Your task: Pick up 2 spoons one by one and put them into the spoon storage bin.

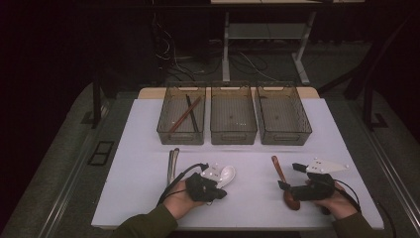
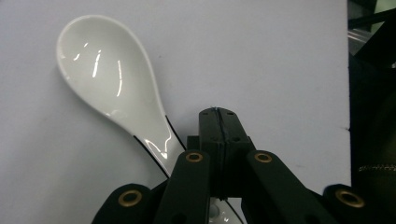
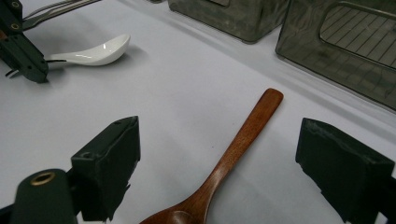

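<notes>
A white ceramic spoon [image 1: 228,174] [image 2: 109,79] [image 3: 95,51] lies on the white table, left of middle. My left gripper [image 1: 217,186] [image 2: 218,114] [image 3: 25,63] is shut, its jaws pressed together with nothing between them. It sits low over the spoon's handle, which runs under its left linkage. A brown wooden spoon [image 1: 278,169] [image 3: 243,135] lies to the right, bowl toward the person. My right gripper [image 1: 291,176] [image 3: 219,135] stands open, one jaw on each side of the handle and neither touching it.
Three smoky translucent bins [image 1: 182,116] [image 1: 233,116] [image 1: 283,116] stand in a row at the back. The left one holds two long sticks [image 1: 187,113]. Metal cutlery [image 1: 172,163] [image 3: 56,8] lies left of the left hand. The table's front edge [image 1: 237,227] is near both hands.
</notes>
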